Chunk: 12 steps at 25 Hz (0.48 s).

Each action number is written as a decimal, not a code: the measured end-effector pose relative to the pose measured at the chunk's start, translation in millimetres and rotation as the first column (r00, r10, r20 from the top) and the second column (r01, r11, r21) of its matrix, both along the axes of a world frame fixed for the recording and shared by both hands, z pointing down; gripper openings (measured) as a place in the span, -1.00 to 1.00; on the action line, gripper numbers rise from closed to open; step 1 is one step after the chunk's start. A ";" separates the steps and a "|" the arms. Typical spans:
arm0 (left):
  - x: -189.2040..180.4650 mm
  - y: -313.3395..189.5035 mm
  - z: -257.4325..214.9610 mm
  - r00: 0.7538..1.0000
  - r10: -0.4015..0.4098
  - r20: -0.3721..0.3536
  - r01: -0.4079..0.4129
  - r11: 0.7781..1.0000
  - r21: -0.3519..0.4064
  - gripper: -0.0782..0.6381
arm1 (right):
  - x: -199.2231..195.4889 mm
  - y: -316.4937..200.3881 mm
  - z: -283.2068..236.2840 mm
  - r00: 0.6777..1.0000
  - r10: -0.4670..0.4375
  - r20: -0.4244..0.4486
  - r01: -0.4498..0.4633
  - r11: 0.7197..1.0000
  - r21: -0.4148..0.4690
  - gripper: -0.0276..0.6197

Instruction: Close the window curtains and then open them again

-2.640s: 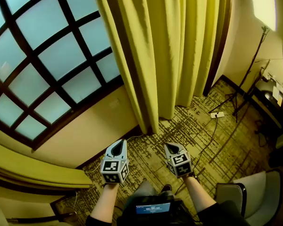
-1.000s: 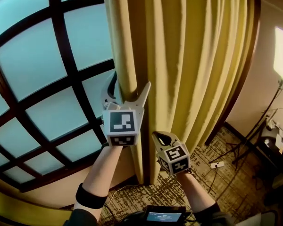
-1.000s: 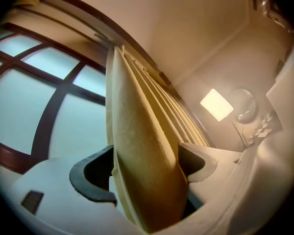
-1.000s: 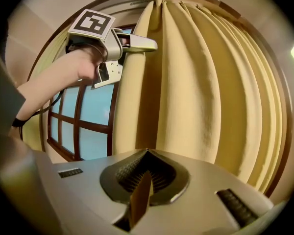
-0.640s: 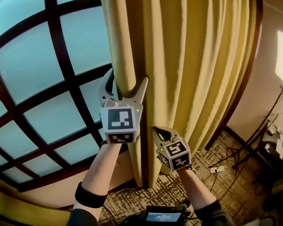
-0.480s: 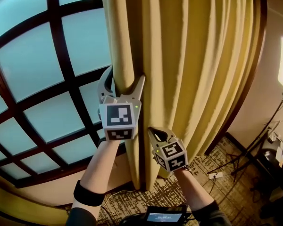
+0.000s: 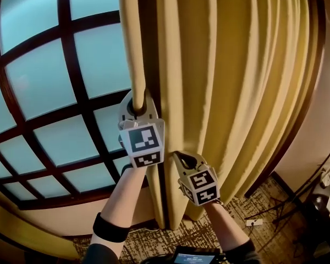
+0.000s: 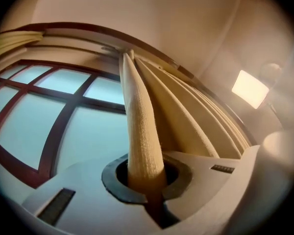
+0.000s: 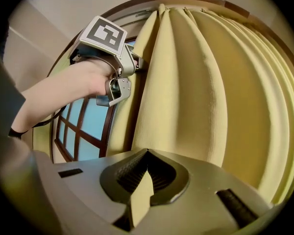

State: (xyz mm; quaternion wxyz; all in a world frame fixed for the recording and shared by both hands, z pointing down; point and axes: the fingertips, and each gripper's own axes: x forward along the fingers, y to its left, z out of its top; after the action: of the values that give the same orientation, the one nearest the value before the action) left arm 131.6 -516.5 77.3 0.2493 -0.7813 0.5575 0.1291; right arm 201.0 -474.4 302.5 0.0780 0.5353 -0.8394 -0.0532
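Progress is slight: your left gripper (image 7: 136,100) has its jaws pinching the yellow pleated fabric curtain (image 7: 225,65) edge, your right gripper (image 7: 181,157) is closed beside it, and the dark-framed window (image 7: 44,81) is bare.

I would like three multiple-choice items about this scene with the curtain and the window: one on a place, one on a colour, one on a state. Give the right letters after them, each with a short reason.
1. In the head view, on which side of the long pleated fabric curtain does the window with dark wooden bars lie?
A. right
B. left
C. below

2. What colour is the curtain?
A. white
B. blue
C. yellow

3. In what state is the left gripper?
A. shut on the curtain's edge fold
B. open, away from the curtain
C. shut on a window bar

Right letters:
1. B, because the panes fill the left part of the head view.
2. C, because every pleat is yellow.
3. A, because the left gripper view shows the fold pinched between closed jaws.
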 end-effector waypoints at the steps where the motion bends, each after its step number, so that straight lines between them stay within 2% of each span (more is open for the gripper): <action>1: 4.0 -1.2 0.1 1.000 -0.005 0.006 0.005 1.000 0.000 -0.78 | 3.4 -1.8 0.2 1.000 -0.001 0.004 0.001 1.000 0.001 -0.89; 12: 87.9 -10.7 -7.1 0.994 0.026 0.103 -0.029 0.999 0.024 -0.78 | 67.3 -22.2 9.5 0.997 0.058 0.054 -0.058 0.998 0.010 -0.89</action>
State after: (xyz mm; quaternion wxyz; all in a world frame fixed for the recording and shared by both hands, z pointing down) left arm 219.5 -527.3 70.2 0.2858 -0.7912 0.5314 0.0994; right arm 268.4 -496.6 312.0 0.0538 0.5611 -0.8250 -0.0416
